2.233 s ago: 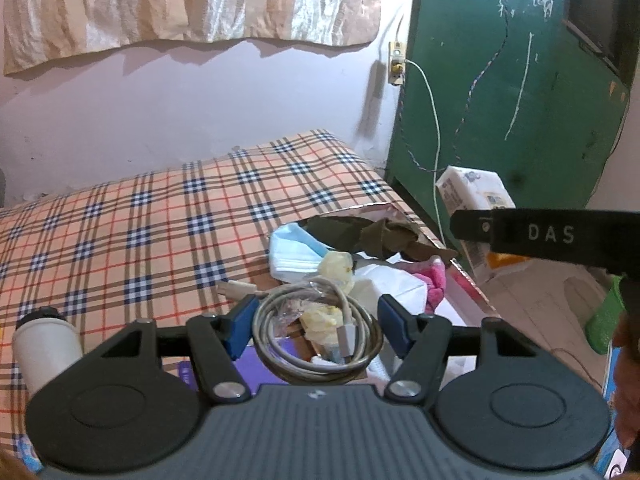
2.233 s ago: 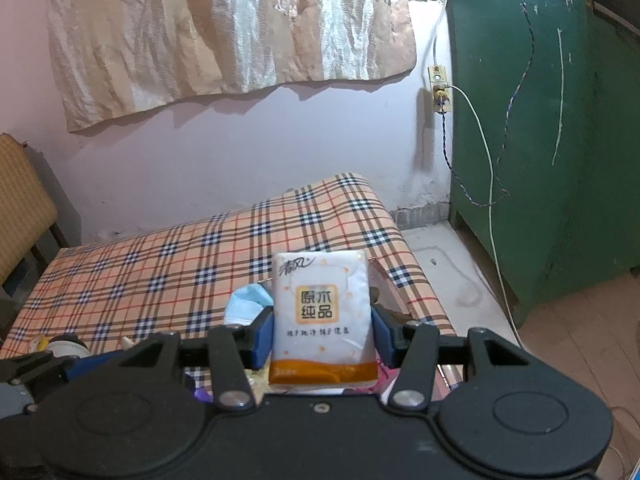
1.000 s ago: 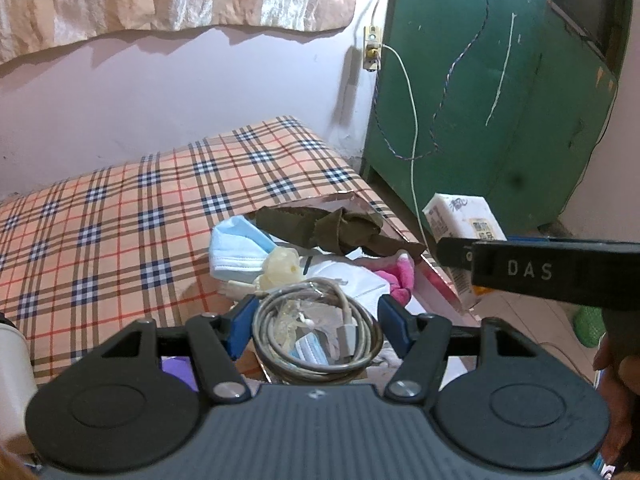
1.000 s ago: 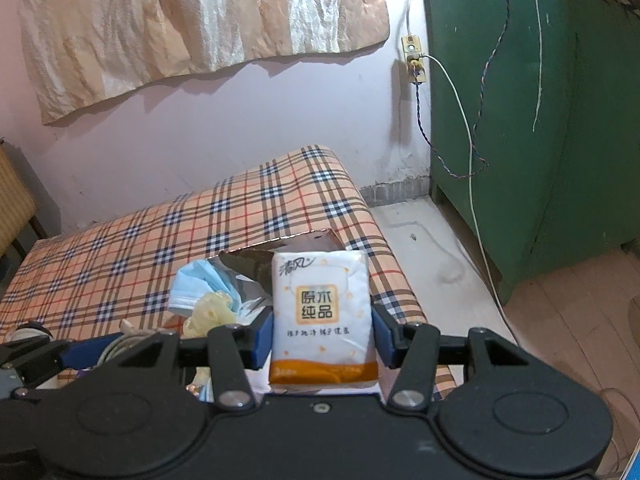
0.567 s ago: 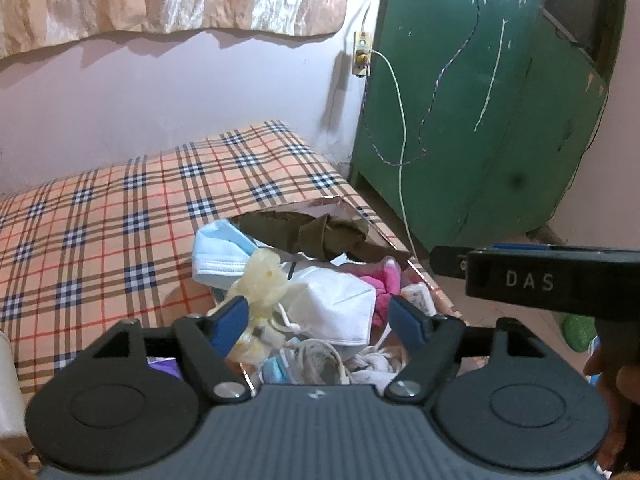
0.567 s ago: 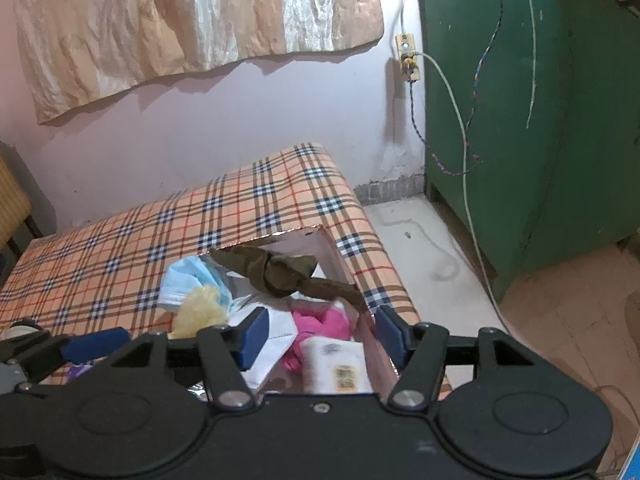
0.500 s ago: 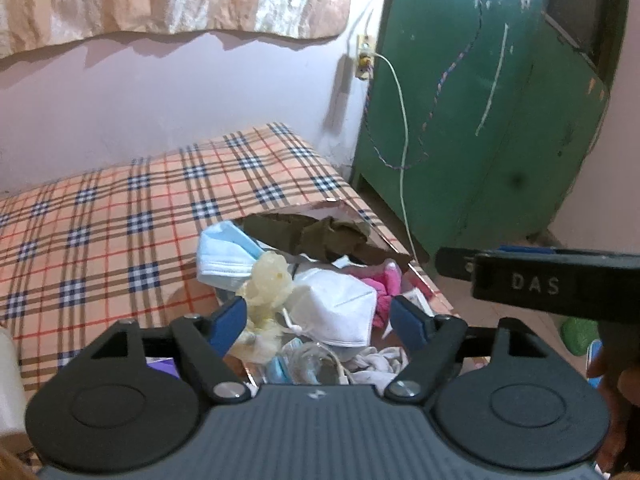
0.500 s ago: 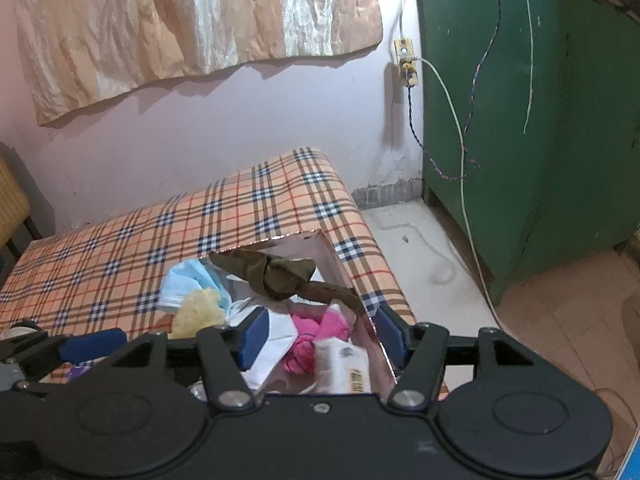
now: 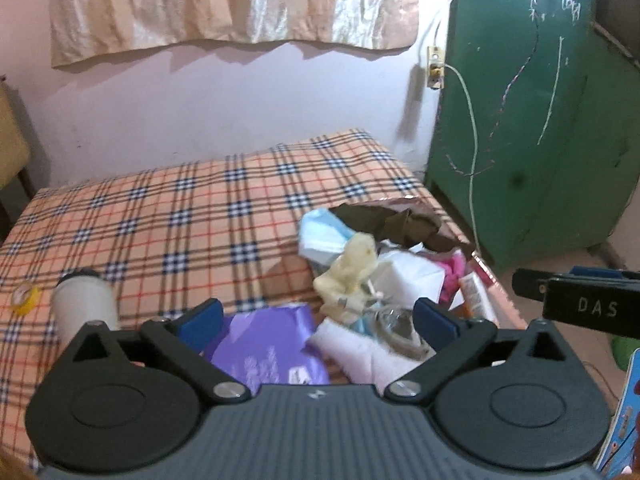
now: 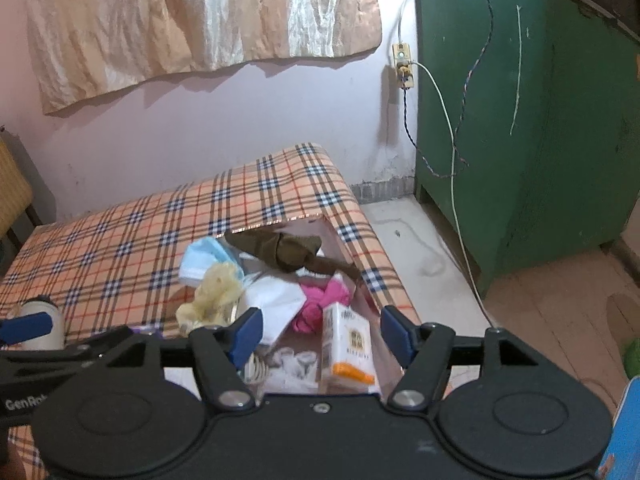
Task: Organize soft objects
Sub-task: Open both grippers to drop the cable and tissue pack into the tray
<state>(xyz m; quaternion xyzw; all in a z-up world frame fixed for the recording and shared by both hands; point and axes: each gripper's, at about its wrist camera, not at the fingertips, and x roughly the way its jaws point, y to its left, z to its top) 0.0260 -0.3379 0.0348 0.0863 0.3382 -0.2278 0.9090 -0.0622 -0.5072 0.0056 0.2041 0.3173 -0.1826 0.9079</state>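
Both grippers spread, holding nothing, over the box point(image 10: 332, 236) of soft stuff.
Tissue pack point(image 10: 349, 350) stands in box, lower centre, between right gripper point(image 10: 322, 334) fingers; coiled cable point(image 9: 394, 326) lies by left gripper point(image 9: 316, 318) right finger.

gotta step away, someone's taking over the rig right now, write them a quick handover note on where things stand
Left gripper: jaws open, empty, above the purple packet on the plaid bed.
Right gripper: jaws open, empty, over the box.
In the box: tissue pack, pink cloth, white mask, brown cloth, coiled cable; blue mask and yellow glove lie at its left edge.
Done: tissue pack and cable are in.
Left: probably the purple packet. The white bottle and tape roll sit apart and look hard.
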